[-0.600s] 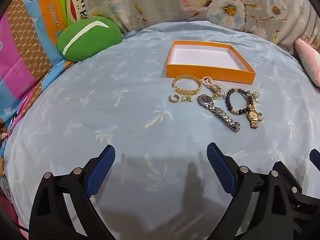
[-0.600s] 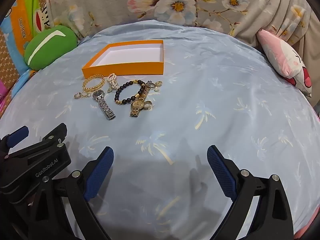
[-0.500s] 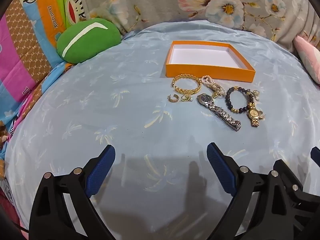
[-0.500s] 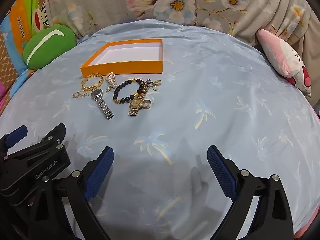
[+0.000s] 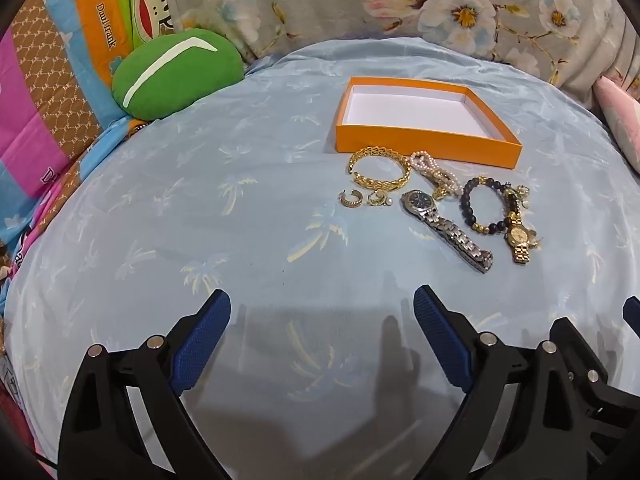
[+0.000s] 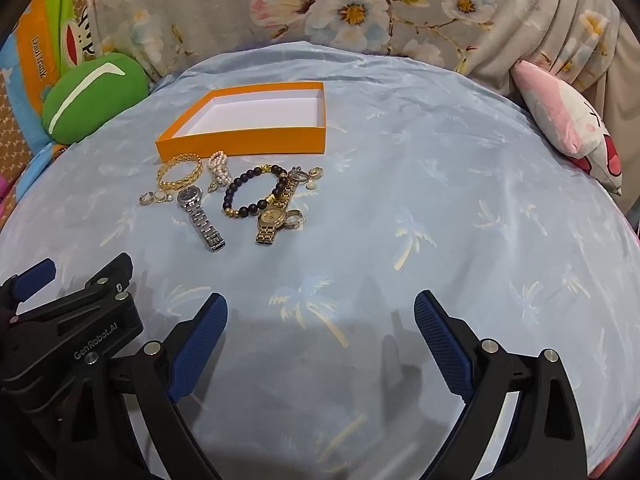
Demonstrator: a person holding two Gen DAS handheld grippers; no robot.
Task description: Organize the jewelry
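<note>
An empty orange box [image 5: 424, 142] [image 6: 244, 142] with a white inside lies on the blue sheet. In front of it lie a gold chain bracelet [image 5: 379, 168] [image 6: 180, 172], a pearl bracelet [image 5: 434, 172] [image 6: 220, 170], a silver watch [image 5: 446, 228] [image 6: 200, 216], a black bead bracelet [image 5: 484, 208] [image 6: 252, 192], a gold watch [image 5: 518, 240] [image 6: 272, 222] and small rings [image 5: 362, 199] [image 6: 154, 198]. My left gripper [image 5: 322, 336] is open and empty, well short of the jewelry. My right gripper [image 6: 320, 336] is open and empty, near and to the right of it.
A green cushion [image 5: 176, 72] [image 6: 92, 96] sits at the back left. A pink plush pillow [image 6: 572, 128] lies at the right. Floral fabric [image 6: 360, 8] rises behind the bed. The left gripper's body [image 6: 68, 320] shows at the lower left of the right wrist view.
Both views have shifted slightly; the jewelry and box sit a little lower and closer. Both grippers stay open and empty.
</note>
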